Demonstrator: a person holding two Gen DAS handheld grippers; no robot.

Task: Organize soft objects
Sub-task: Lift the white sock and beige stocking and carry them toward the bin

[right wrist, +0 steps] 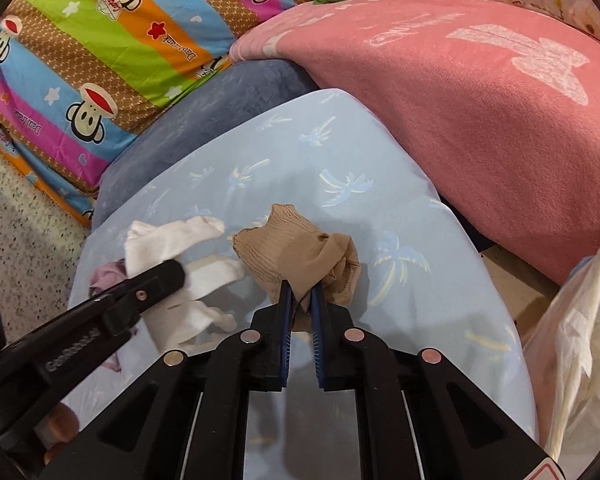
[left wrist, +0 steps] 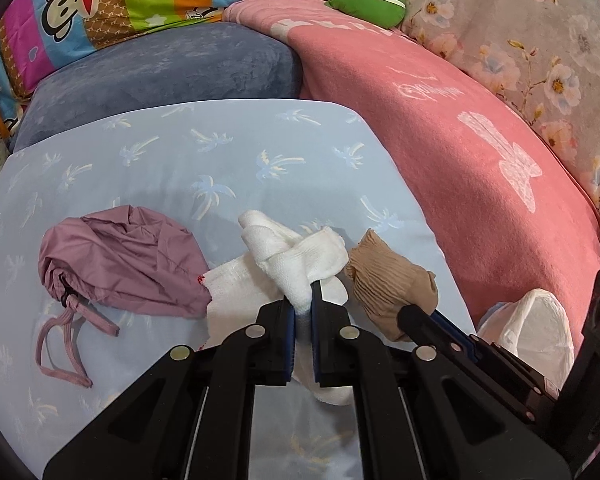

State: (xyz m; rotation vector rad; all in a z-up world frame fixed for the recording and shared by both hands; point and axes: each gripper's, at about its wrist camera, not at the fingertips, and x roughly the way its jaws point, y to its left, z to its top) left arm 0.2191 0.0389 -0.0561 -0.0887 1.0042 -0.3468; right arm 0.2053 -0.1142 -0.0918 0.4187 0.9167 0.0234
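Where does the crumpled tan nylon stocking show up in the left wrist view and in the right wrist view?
Left wrist view: the crumpled tan nylon stocking lies right of centre, beside the white socks, with the right gripper reaching it from the lower right.
Right wrist view: it sits at centre, pinched between the jaws of that gripper.
Shared landmark: the pink fleece blanket, up and right of it in both views.

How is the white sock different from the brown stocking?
The white sock is thick and white with a coarse knit; the brown stocking is thin, sheer tan with fine wrinkles. The left tongs hold the white sock, while the right tongs hold the brown stocking. The white sock lies nearer the mauve pouch. Both are soft, bunched up, and over the blue palm-print cloth.
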